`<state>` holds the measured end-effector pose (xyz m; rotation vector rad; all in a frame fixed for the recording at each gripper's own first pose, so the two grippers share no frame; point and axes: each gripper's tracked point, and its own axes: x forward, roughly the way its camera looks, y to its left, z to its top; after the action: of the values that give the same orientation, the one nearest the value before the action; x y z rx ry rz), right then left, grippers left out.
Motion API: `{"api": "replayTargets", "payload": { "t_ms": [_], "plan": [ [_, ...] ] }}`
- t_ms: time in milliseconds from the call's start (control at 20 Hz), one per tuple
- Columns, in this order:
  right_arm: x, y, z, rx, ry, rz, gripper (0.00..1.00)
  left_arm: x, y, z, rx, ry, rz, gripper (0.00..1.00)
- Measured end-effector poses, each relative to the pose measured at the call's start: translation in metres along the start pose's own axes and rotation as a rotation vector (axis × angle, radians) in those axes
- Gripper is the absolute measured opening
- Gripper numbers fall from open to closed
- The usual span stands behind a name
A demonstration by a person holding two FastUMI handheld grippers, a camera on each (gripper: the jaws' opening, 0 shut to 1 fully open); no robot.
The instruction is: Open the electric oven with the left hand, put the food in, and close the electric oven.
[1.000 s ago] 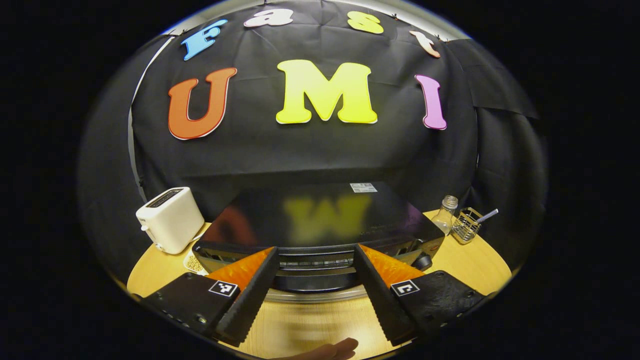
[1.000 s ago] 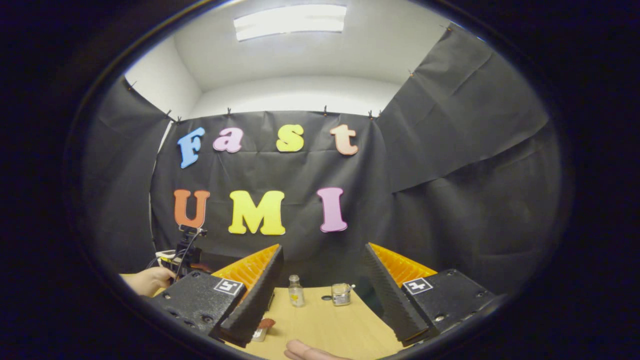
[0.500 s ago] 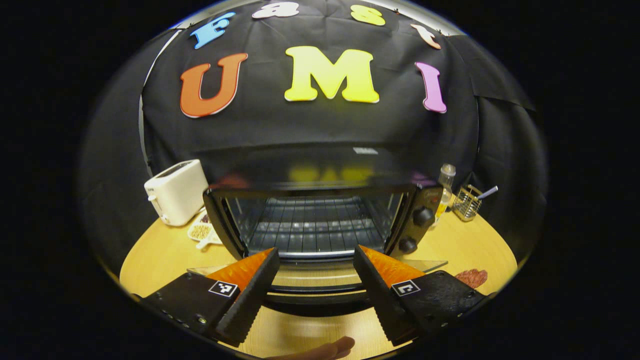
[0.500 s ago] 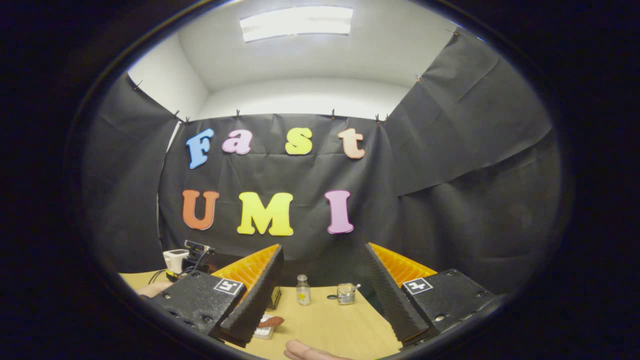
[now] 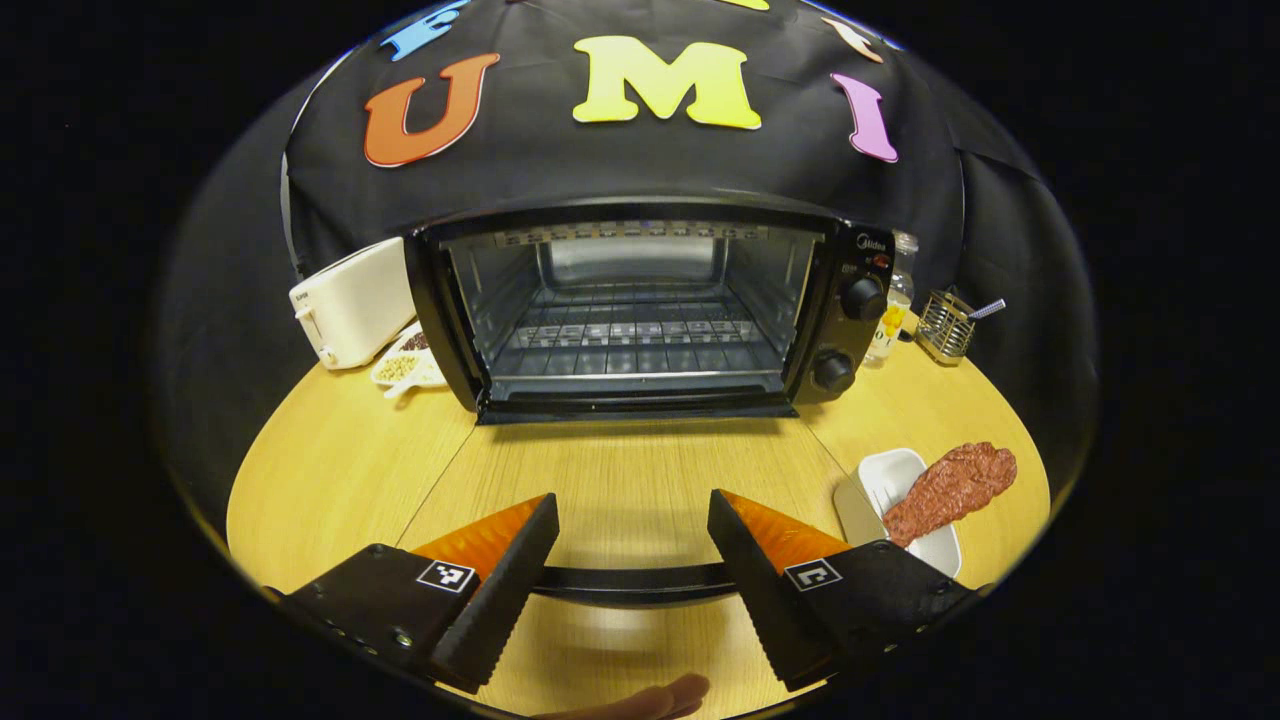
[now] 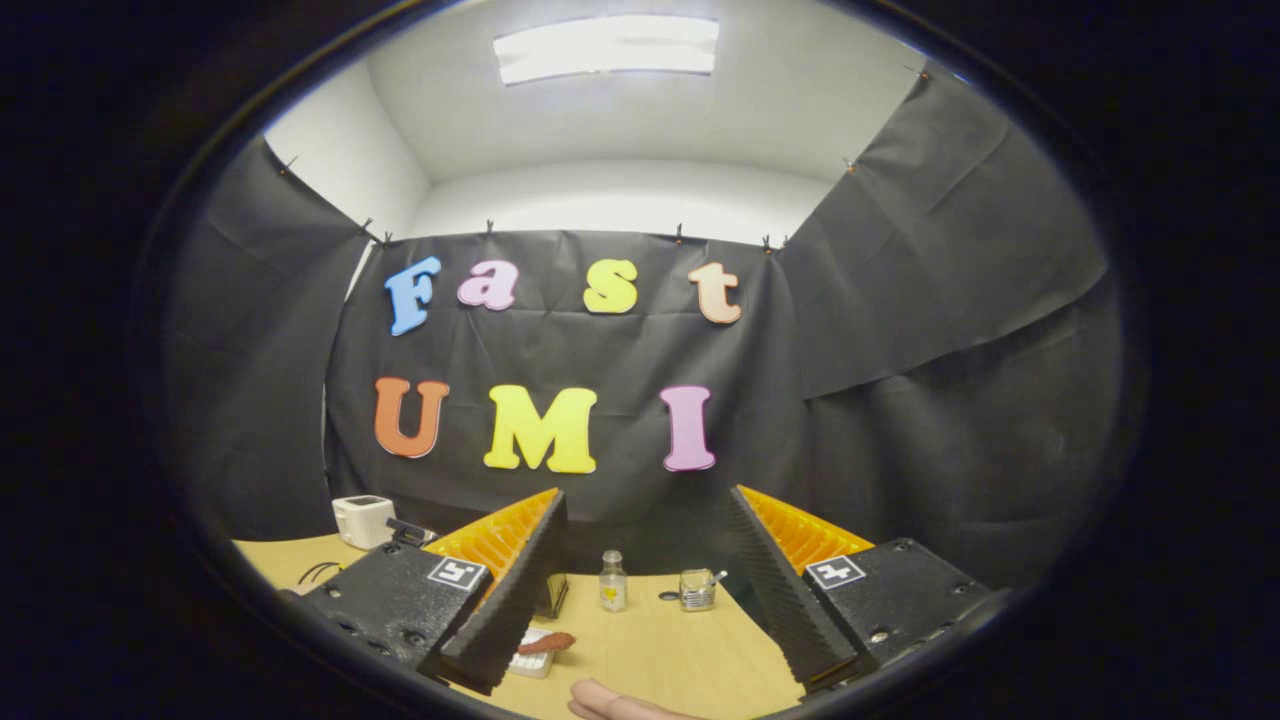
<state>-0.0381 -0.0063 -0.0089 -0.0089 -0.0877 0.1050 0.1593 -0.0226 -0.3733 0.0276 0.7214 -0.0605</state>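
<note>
The electric oven [image 5: 640,310] stood straight ahead of the left gripper [image 5: 632,545], its cavity wide open and the wire rack [image 5: 630,335] inside bare. Its glass door lay folded down flat toward the gripper, the counter's wood grain showing through the pane, and the door's dark handle bar [image 5: 630,583] ran crosswise between the gripper's two fingers, which stood well apart; whether either finger touched the bar could not be told. Two black knobs [image 5: 848,335] sat one above the other on the oven's panel, ahead and to the right of the gripper. The food, a reddish-brown piece of meat [image 5: 948,478], lay across a white dish [image 5: 890,475] on the counter [image 5: 340,470] just off the gripper's right finger. Farther off to the right, past the oven's side, stood a small glass bottle [image 5: 890,325] and a wire holder [image 5: 945,325]. Ahead and to the left, a white toaster [image 5: 350,303] stood beside the oven with a small plate of snacks [image 5: 405,367] in front of it. In the right gripper view, the right gripper [image 6: 647,575] was held above the counter [image 6: 660,640] with its fingers spread wide and nothing between them; the meat [image 6: 547,642] on its dish showed just beyond its left finger, the bottle [image 6: 612,582] and holder [image 6: 696,589] ahead between the fingers, and the toaster [image 6: 363,519] far off to the left.
</note>
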Motion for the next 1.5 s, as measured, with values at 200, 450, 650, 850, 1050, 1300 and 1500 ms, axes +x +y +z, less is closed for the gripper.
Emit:
{"api": "replayTargets", "payload": {
  "t_ms": [200, 450, 650, 850, 1050, 1300, 1500],
  "plan": [
    [0.001, 0.000, -0.003, 0.002, 0.007, -0.001, 1.00, -0.001, -0.001, -0.012, 0.004, 0.023, -0.008, 0.96],
    [0.005, 0.005, -0.015, 0.004, 0.040, 0.012, 1.00, -0.005, -0.002, -0.018, 0.009, 0.003, -0.013, 0.96],
    [0.010, 0.008, -0.027, -0.016, 0.073, 0.028, 1.00, -0.006, 0.002, -0.012, 0.000, -0.108, -0.020, 0.96],
    [0.027, 0.004, -0.047, -0.045, 0.139, 0.030, 1.00, -0.030, 0.009, 0.006, -0.023, -0.204, -0.023, 0.96],
    [0.050, 0.008, -0.088, -0.051, 0.272, 0.064, 1.00, -0.088, 0.006, 0.047, -0.071, -0.354, -0.050, 0.96],
    [0.086, 0.011, -0.166, -0.056, 0.528, 0.127, 1.00, -0.182, 0.001, 0.093, -0.040, -0.537, -0.078, 0.96],
    [0.111, 0.012, -0.239, -0.043, 0.745, 0.164, 1.00, -0.253, 0.000, 0.113, -0.026, -0.648, -0.067, 0.96]
  ]
}}
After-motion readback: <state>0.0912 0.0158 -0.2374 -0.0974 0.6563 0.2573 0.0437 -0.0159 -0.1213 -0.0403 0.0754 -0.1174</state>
